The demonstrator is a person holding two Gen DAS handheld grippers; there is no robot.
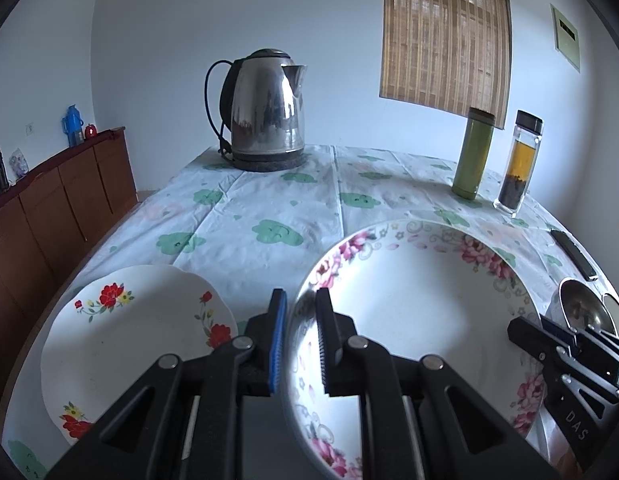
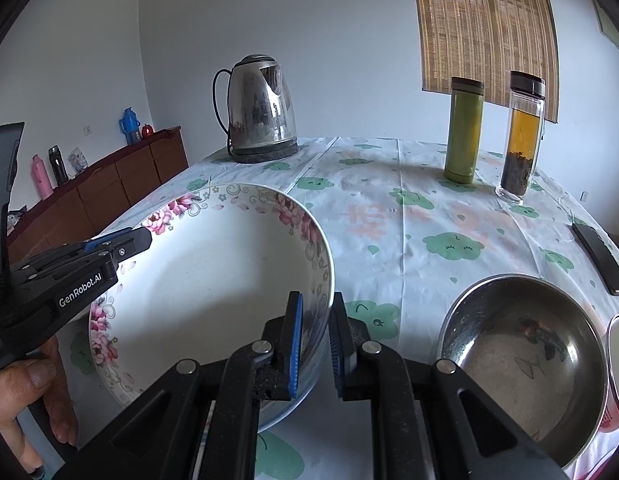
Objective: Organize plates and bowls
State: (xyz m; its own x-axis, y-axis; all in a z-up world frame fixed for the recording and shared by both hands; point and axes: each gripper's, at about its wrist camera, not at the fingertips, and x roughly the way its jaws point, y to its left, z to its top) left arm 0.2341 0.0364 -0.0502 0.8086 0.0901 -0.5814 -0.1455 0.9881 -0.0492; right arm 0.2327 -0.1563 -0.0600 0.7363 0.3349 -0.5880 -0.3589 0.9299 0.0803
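Observation:
A large white bowl with pink flowers sits between both grippers. My left gripper is shut on its left rim, seen from the right wrist as a black tool held by a hand. My right gripper is shut on the right rim and shows at the far side of the bowl. A white plate with red flowers lies left of the bowl. A steel bowl stands to the right. I cannot tell whether the big bowl rests on the cloth.
On the flowered tablecloth stand a steel kettle at the back, a green flask and a glass tea bottle back right. A dark flat device lies at the right edge. A wooden cabinet lines the left wall.

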